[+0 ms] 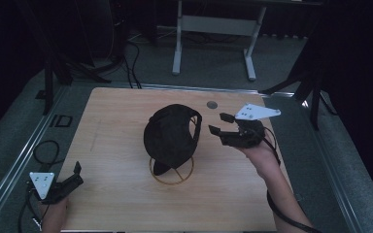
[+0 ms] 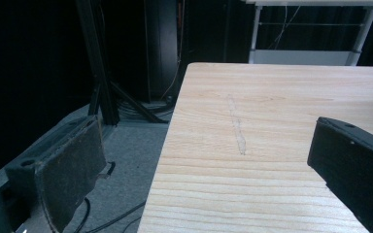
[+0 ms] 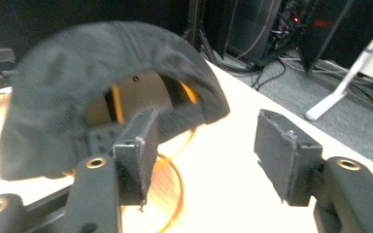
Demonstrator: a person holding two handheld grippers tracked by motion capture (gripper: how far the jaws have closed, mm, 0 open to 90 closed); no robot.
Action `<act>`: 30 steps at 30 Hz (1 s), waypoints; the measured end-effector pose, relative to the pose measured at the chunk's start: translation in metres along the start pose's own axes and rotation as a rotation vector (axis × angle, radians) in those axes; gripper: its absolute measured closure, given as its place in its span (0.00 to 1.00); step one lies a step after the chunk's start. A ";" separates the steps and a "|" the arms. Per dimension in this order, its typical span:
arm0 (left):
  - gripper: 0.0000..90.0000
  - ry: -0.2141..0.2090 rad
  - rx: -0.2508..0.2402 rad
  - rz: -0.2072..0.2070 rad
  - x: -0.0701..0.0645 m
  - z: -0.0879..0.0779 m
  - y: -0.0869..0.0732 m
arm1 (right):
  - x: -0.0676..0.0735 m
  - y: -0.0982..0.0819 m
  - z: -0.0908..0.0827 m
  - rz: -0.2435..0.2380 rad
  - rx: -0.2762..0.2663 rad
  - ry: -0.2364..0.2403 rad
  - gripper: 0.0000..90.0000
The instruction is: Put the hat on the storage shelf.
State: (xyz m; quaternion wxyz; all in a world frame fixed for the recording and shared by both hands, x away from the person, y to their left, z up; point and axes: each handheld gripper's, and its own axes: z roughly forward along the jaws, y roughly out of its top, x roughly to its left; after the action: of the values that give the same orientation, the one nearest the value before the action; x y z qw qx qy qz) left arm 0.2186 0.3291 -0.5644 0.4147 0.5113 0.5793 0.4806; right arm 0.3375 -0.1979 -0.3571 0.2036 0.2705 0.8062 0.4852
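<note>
Item 1, nearest: left gripper [image 1: 75, 175], at the near left corner of the surface [image 1: 116, 194]. Jaws apart, nothing between them, holding nothing. Its own view looks along bare wood toward the far left edge. Well apart from the cap.

Item 2: wire stand [image 1: 171, 171], a gold ring base resting mid-surface, with thin uprights rising under the cap.

Item 3: cap [image 1: 171, 133], black, perched on the stand at the centre of the surface. The back opening and strap face right, toward the right gripper; the crown bulges left. In the right gripper view the cap [image 3: 102, 82] sits ahead and to the left, the stand's gold wire visible through the opening.

Item 4: right gripper [image 1: 218, 124], held above the surface just right of the cap, pointing left at it. Jaws wide apart, empty, touching nothing. This is the nearer hand by far; the cap lies straight off its tips, so any grasp probably falls to it, likely at the rear band.

Item 5, farthest: table legs [image 1: 177, 58] on the grey floor beyond.
</note>
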 end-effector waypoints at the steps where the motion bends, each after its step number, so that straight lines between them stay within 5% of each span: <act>1: 0.01 0.000 0.001 0.000 0.000 0.000 0.000 | -0.003 -0.004 -0.001 0.010 0.004 -0.006 0.39; 12: 0.01 0.002 0.000 0.003 0.000 0.000 0.000 | -0.031 -0.052 -0.010 0.116 0.023 -0.035 0.16; 18: 0.01 0.003 0.000 0.003 0.000 0.000 0.000 | -0.041 -0.086 -0.009 0.158 0.049 -0.044 0.15; 30: 0.01 0.003 -0.004 0.000 0.000 -0.001 0.000 | -0.054 -0.154 -0.010 0.215 0.070 -0.161 0.15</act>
State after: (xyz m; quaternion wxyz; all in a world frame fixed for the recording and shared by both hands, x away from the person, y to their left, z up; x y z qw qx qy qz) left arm 0.2179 0.3288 -0.5645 0.4146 0.5098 0.5790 0.4827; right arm 0.3366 -0.2978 -0.4862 0.2048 0.4006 0.7700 0.4524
